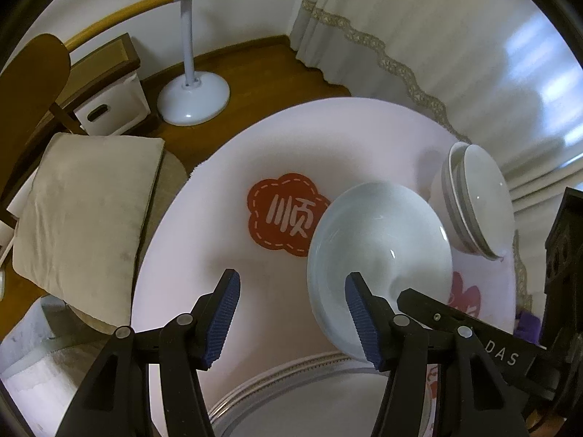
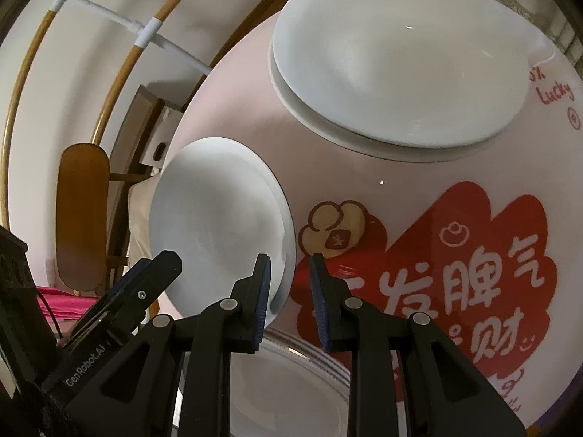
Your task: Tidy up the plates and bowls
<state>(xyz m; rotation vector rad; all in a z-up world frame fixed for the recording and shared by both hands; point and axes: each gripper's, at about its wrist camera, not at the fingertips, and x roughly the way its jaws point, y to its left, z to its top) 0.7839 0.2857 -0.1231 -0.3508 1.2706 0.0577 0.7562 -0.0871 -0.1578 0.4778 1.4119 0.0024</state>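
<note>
A pale blue-white bowl (image 1: 382, 240) (image 2: 218, 218) sits low over the round pink-clothed table (image 1: 218, 189). Its near edge overlaps a large grey-rimmed plate (image 1: 277, 371) (image 2: 313, 357). My left gripper (image 1: 293, 291) is open, and the bowl's left rim lies between its pads without touching the left one. My right gripper (image 2: 289, 284) stands narrowly open astride the bowl's right rim. Its left finger is over the inside, and a strip of red cloth shows between the rim and the right pad. Two white bowls (image 1: 477, 196) (image 2: 393, 73) are stacked at the table's far side.
A cushioned wooden chair (image 1: 83, 211) stands left of the table. Behind it on the wooden floor are a white box (image 1: 113, 105) and a white stand base (image 1: 193, 98). A lace-trimmed curtain (image 1: 437, 36) hangs behind the table. Red printed patches (image 2: 437, 273) mark the cloth.
</note>
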